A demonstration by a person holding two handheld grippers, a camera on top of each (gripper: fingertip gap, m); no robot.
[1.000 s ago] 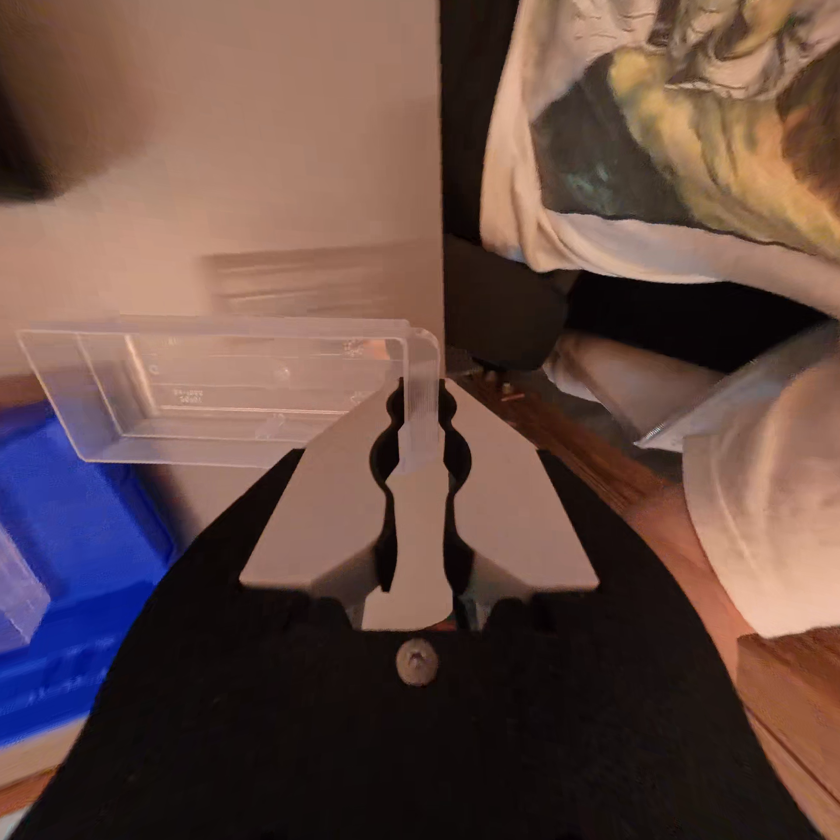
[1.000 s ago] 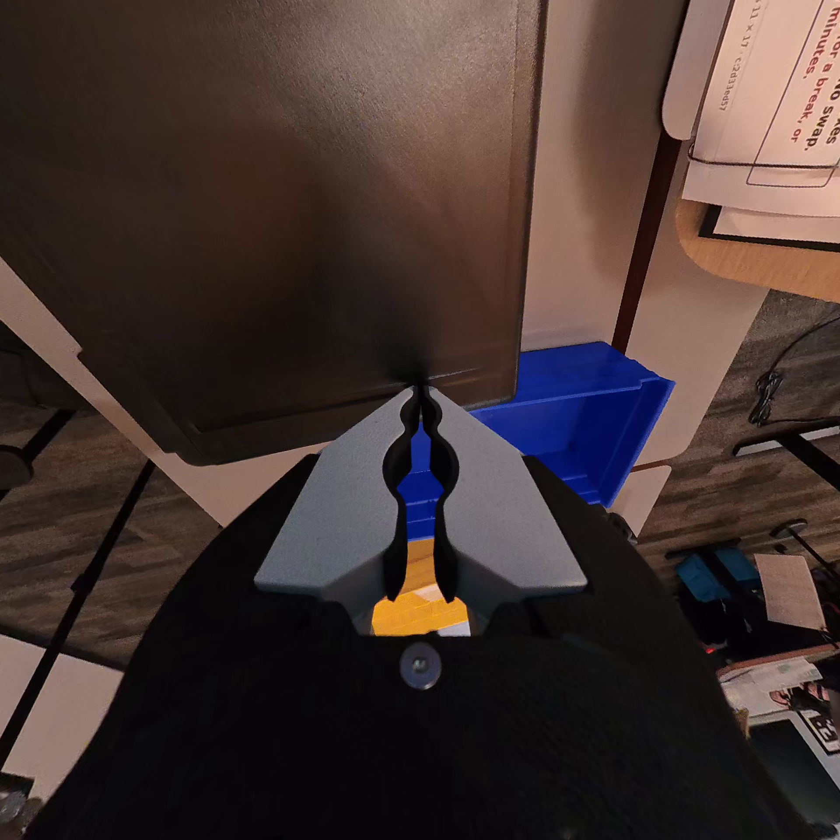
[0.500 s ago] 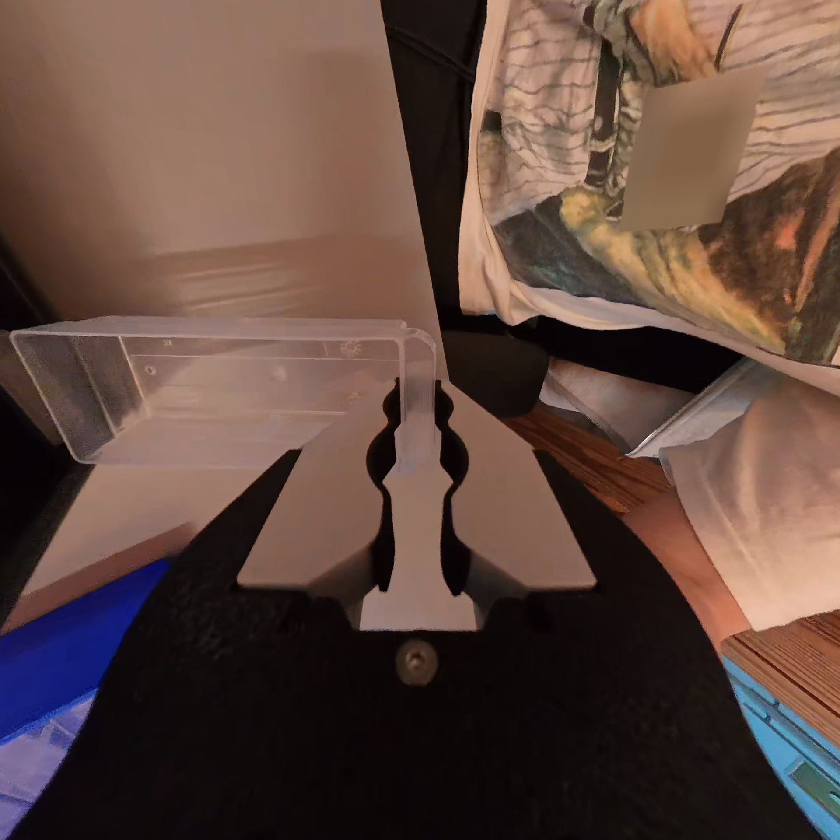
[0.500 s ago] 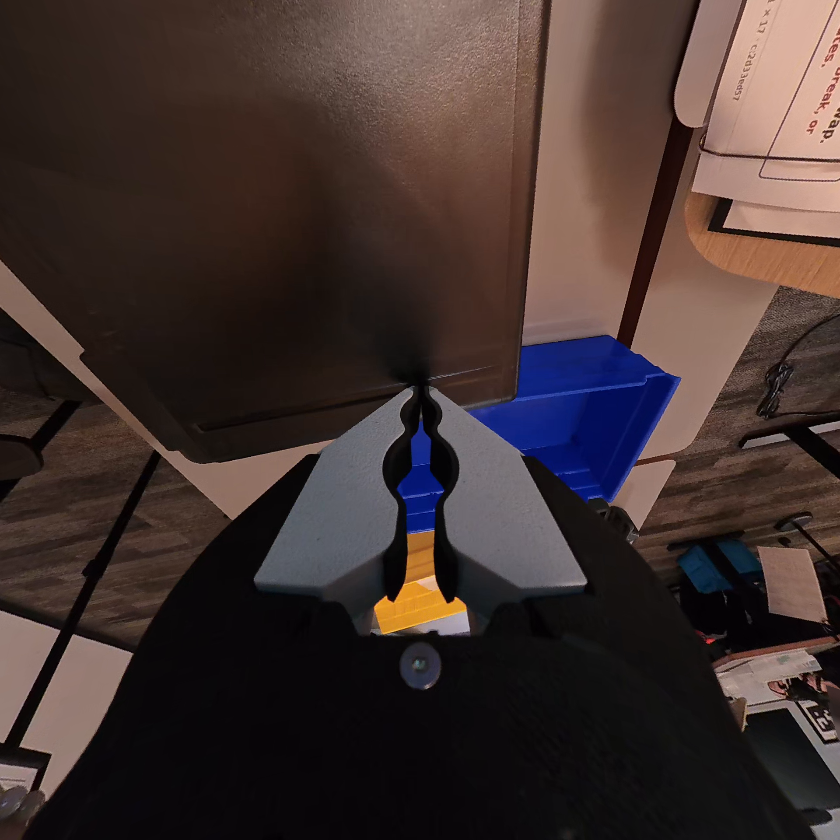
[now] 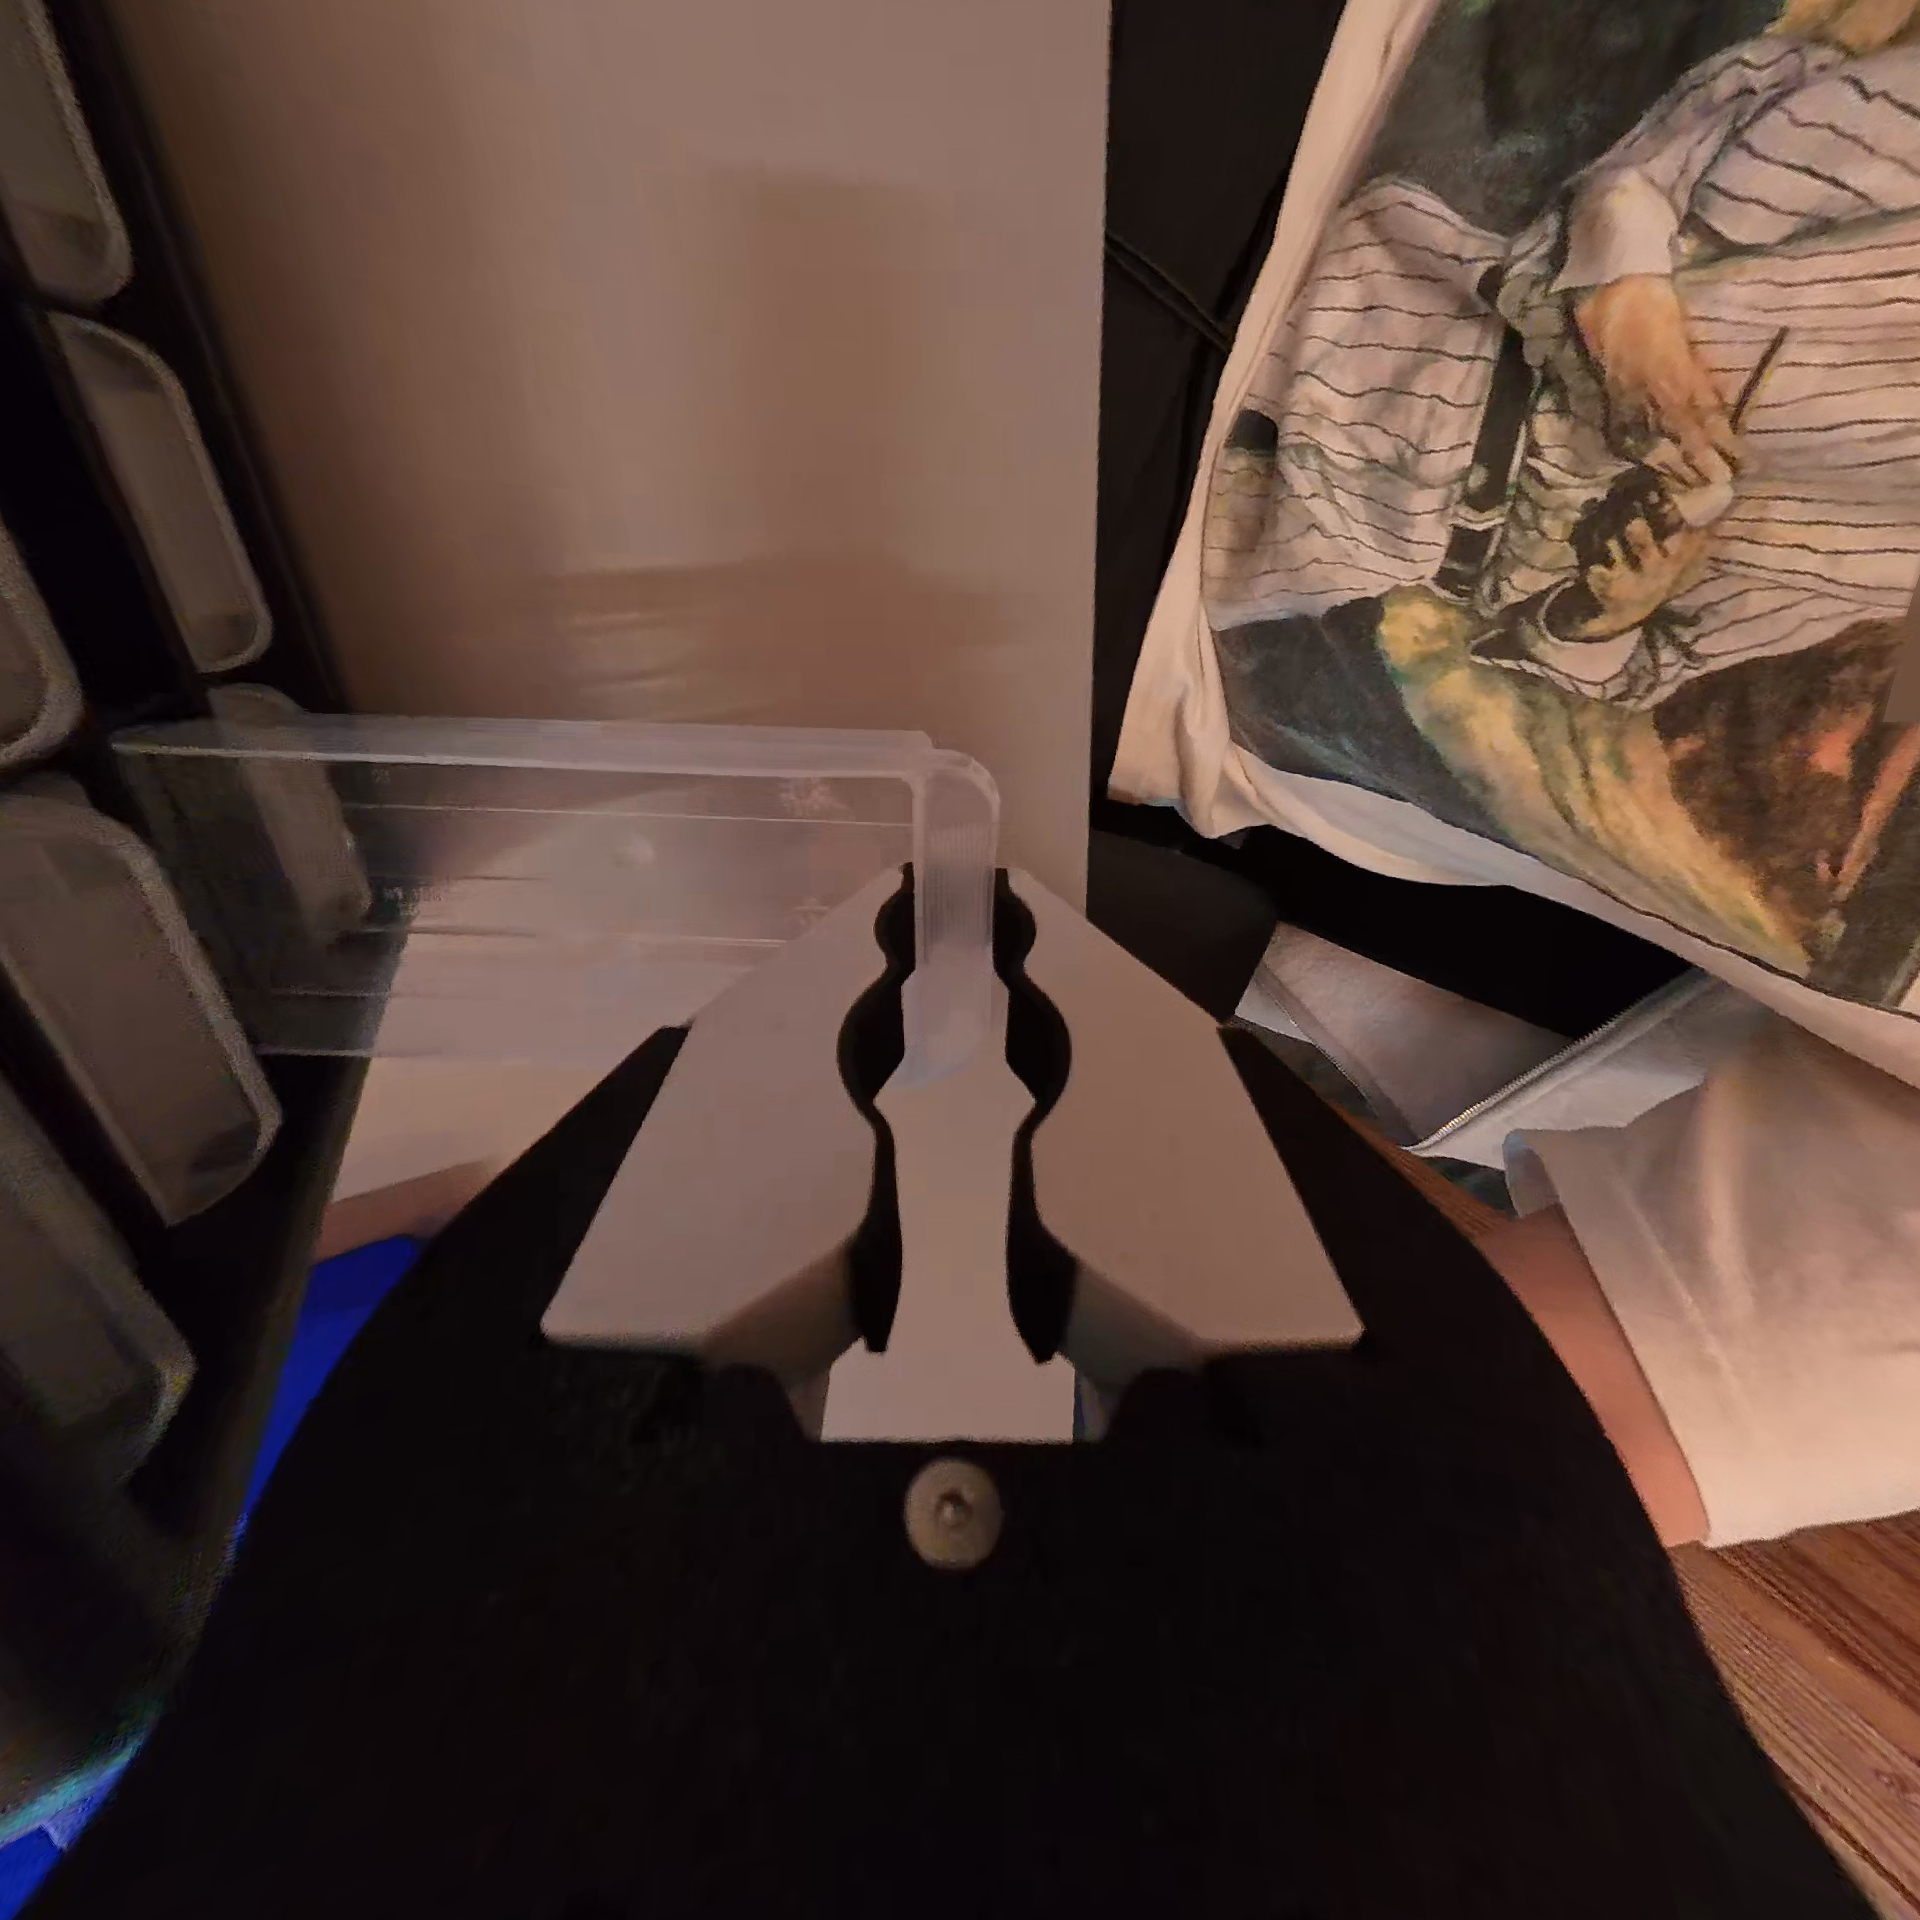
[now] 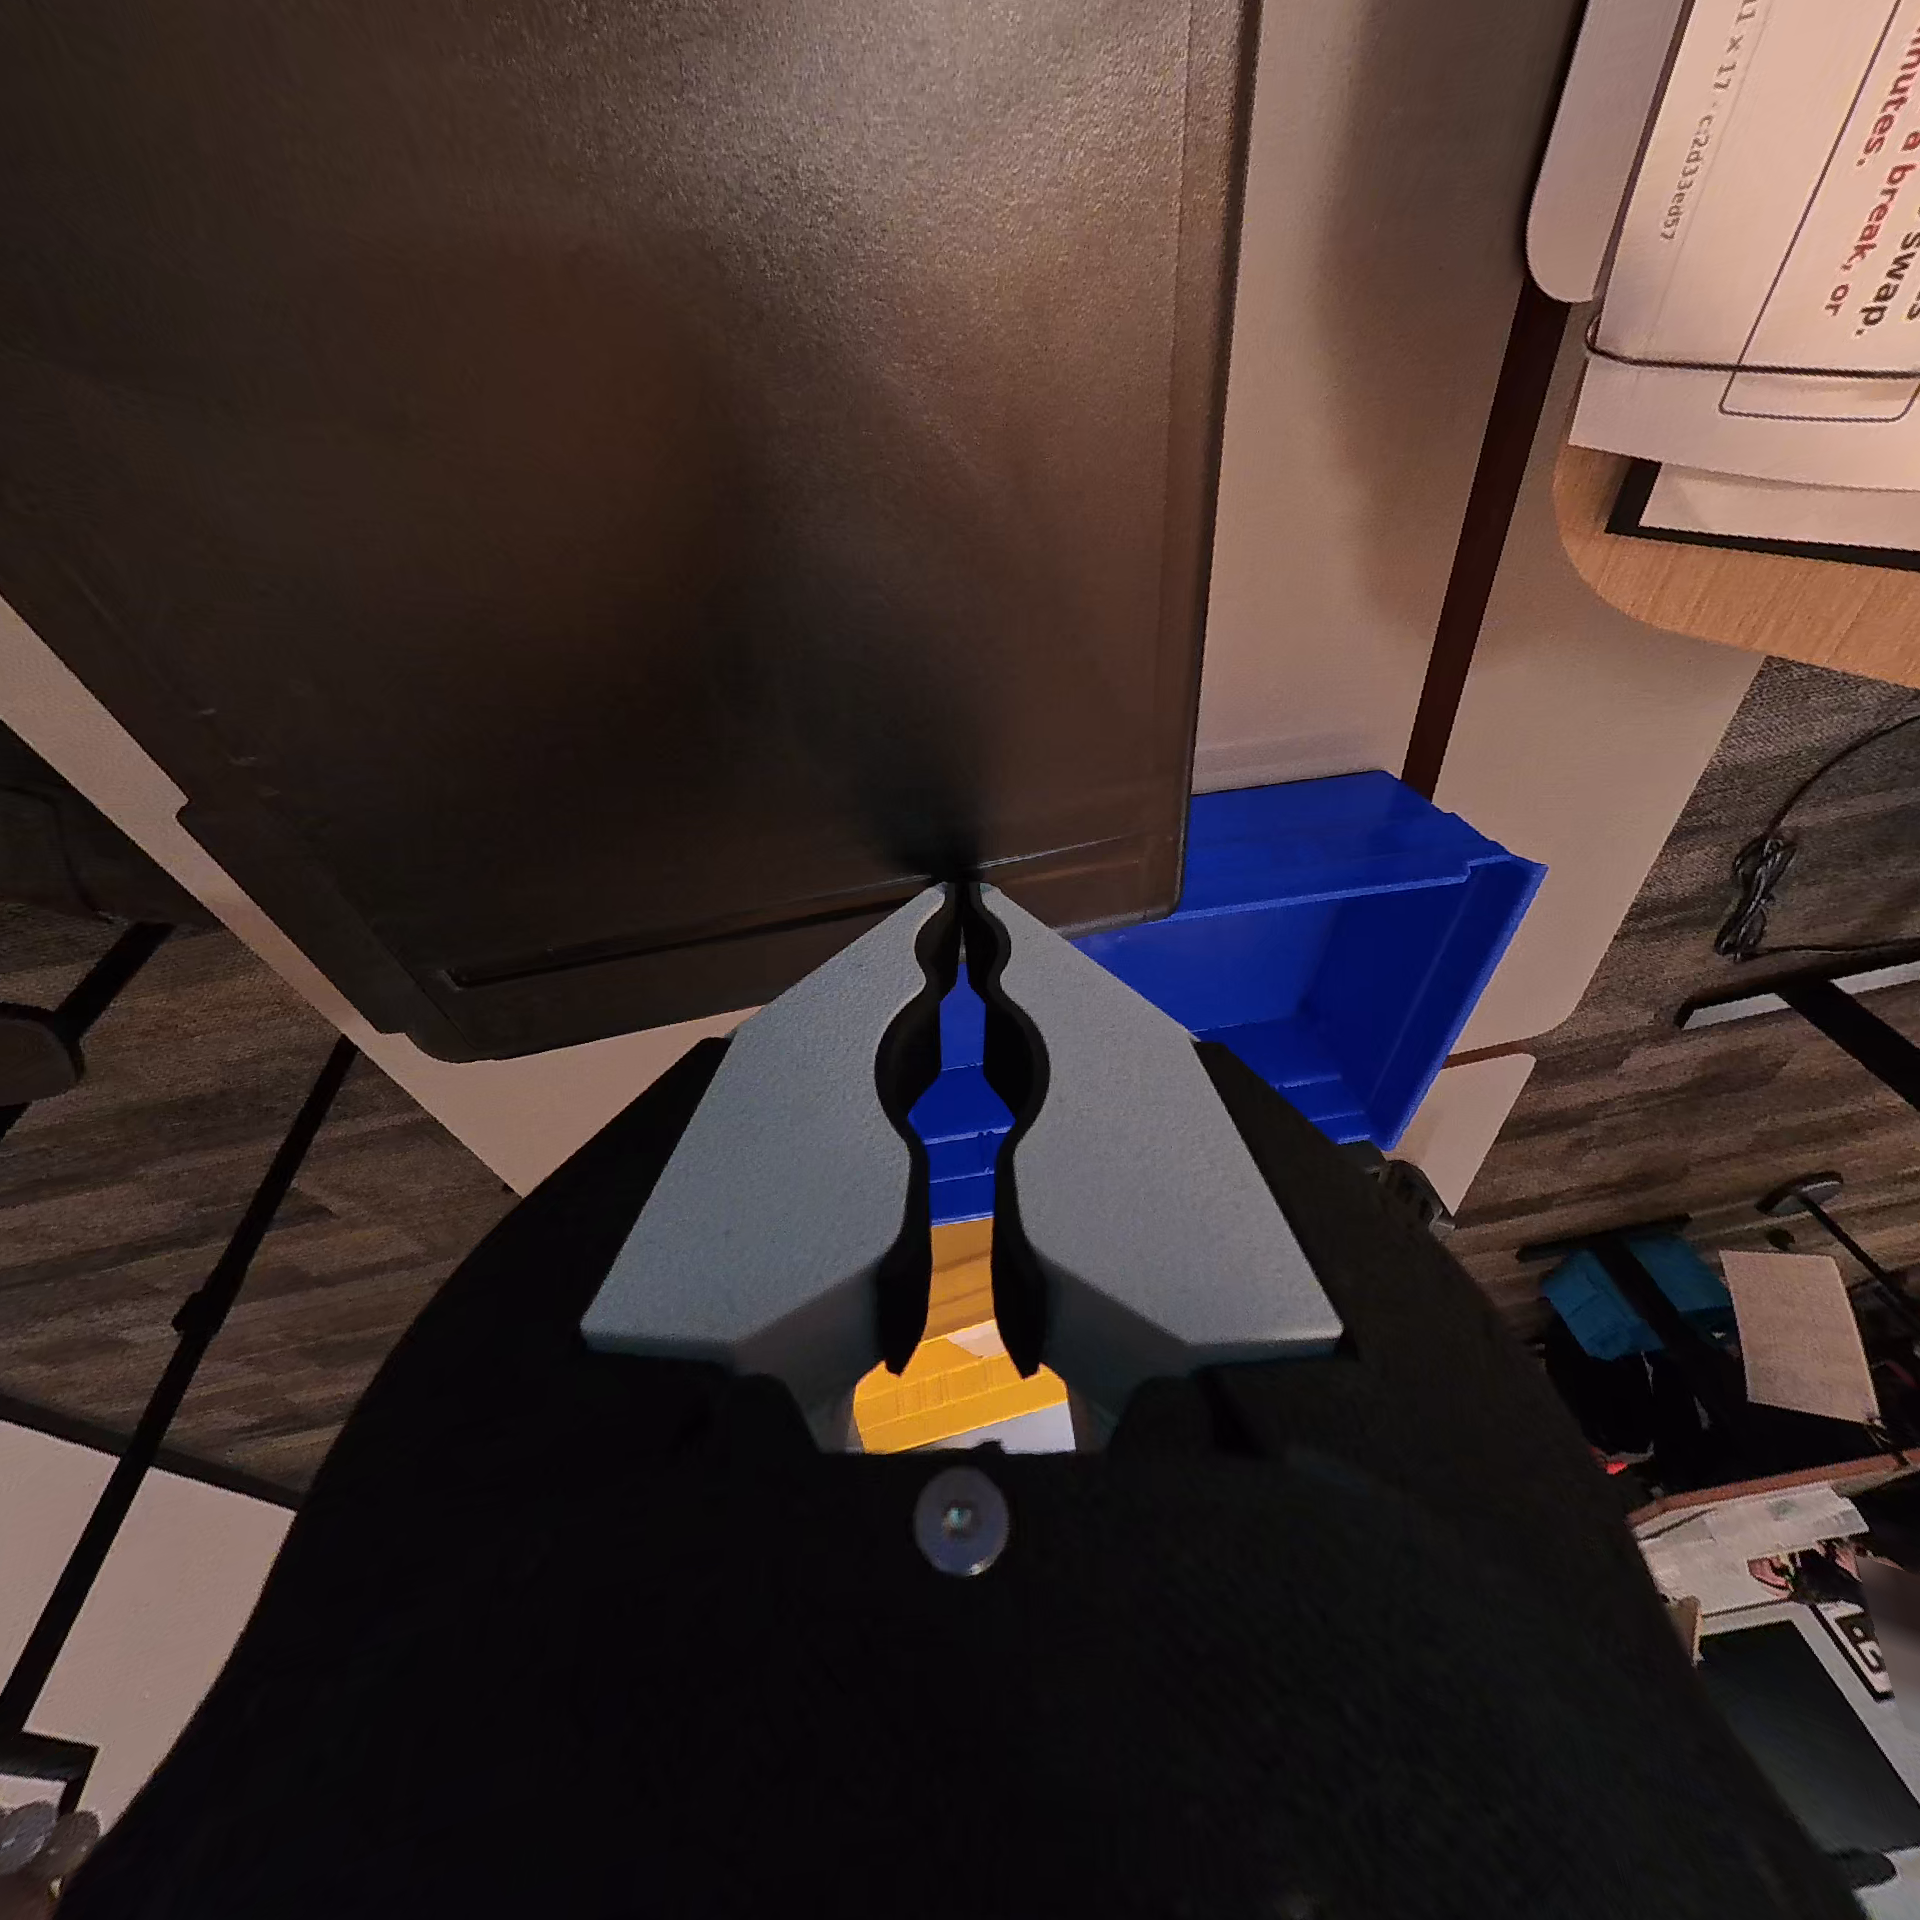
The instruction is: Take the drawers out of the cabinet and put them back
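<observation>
In the left wrist view, my left gripper is shut on the front handle tab of a clear plastic drawer. The drawer lies level and points left, and its far end reaches into the black cabinet at the left edge. Several other clear drawers sit in the cabinet's slots. In the right wrist view, my right gripper is shut, with its tips against the plain black wall of the cabinet.
A white panel stands behind the drawer. A person in a printed shirt is close on the right, above a wooden table. A blue bin and a yellow object lie below the cabinet.
My left gripper has carried the clear drawer leftward, so that its far end now meets the cabinet front. The right gripper has stayed against the cabinet.
</observation>
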